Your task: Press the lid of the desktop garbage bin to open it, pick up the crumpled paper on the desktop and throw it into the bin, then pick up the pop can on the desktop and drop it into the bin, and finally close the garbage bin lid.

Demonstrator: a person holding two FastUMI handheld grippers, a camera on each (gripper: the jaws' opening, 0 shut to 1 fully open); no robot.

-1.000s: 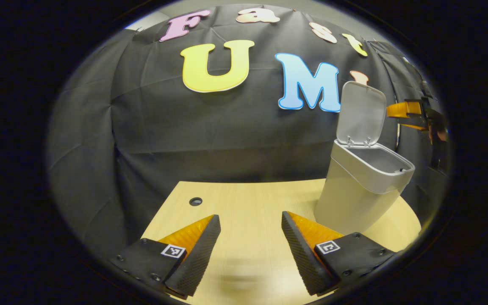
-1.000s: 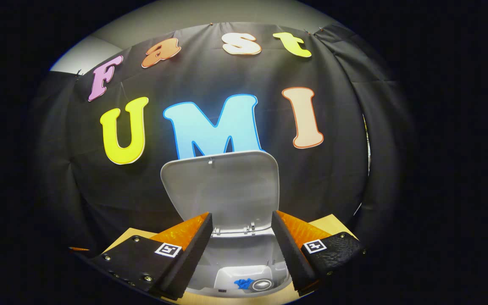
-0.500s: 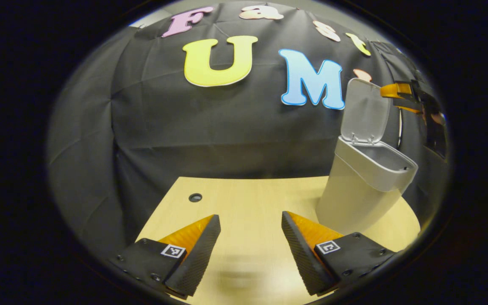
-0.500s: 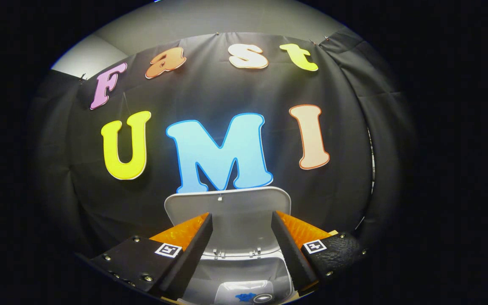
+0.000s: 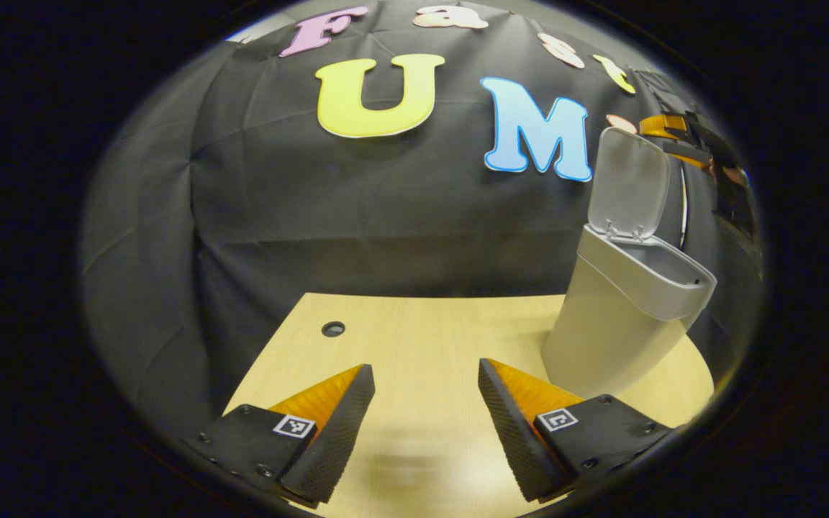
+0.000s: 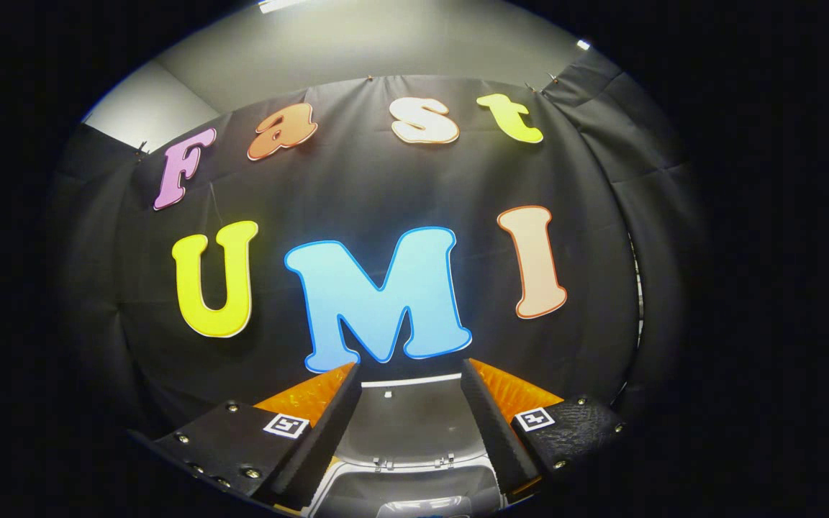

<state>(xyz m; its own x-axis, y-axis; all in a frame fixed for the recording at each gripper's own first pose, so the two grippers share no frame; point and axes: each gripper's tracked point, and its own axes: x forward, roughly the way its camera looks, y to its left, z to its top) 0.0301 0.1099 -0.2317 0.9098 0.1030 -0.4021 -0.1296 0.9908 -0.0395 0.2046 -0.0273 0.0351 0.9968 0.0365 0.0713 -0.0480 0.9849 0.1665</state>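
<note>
On the wooden desktop (image 5: 414, 338) we find neither paper nor can, so we judge both binned and only closing left. The garbage bin (image 5: 616, 316) stands right of the left gripper (image 5: 425, 421), whose fingers are spread and empty. Its raised lid (image 6: 414, 417) sits between the spread, empty fingers of the right gripper (image 6: 411, 424).

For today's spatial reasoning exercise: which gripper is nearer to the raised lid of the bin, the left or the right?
Right. The right gripper hangs just in front of the lid, which shows between its fingers. The left gripper is low over the table, with the bin off to its right.
</note>
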